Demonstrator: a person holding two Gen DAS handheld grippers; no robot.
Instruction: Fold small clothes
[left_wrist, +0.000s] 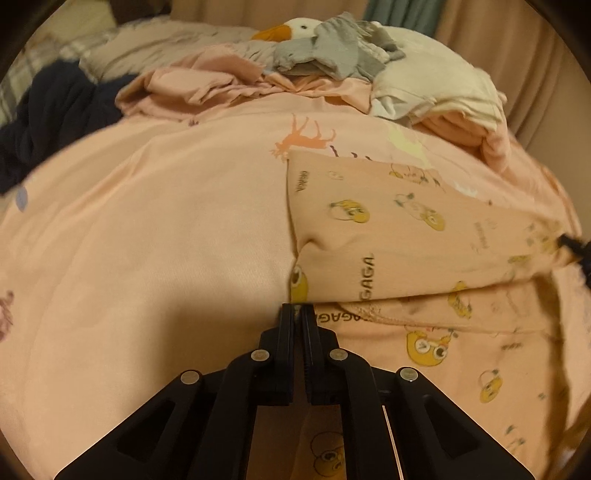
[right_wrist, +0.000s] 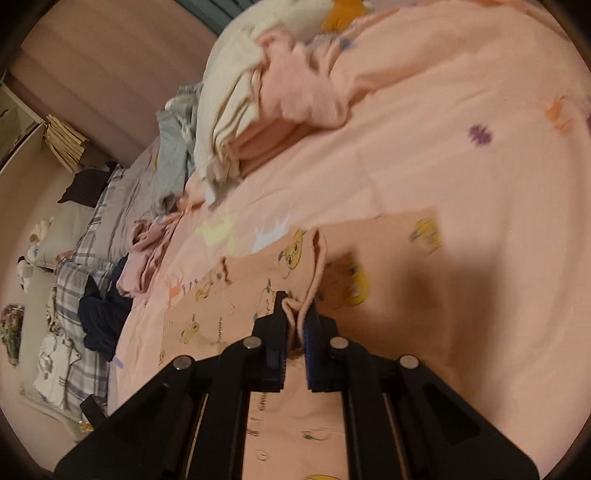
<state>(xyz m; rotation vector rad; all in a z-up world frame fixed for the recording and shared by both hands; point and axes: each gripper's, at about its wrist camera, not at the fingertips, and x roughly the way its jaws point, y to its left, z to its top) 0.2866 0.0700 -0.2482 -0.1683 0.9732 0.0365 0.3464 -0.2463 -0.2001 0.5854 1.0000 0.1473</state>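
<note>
A small pink garment printed with yellow cartoon ducks (left_wrist: 399, 229) lies on the pink bed cover, partly folded over itself. My left gripper (left_wrist: 298, 308) is shut on its near left corner. In the right wrist view the same garment (right_wrist: 236, 295) spreads under the gripper. My right gripper (right_wrist: 297, 306) is shut on a raised fold of its edge. The tip of the right gripper (left_wrist: 576, 247) shows at the right edge of the left wrist view, at the garment's far corner.
The pink bed cover (left_wrist: 166, 221) fills most of both views. A pile of pink, cream and grey clothes (left_wrist: 332, 62) with a white goose plush (left_wrist: 295, 27) lies at the back. Dark navy clothing (left_wrist: 55, 110) lies at the left. A plaid sheet (right_wrist: 85, 280) lies beyond.
</note>
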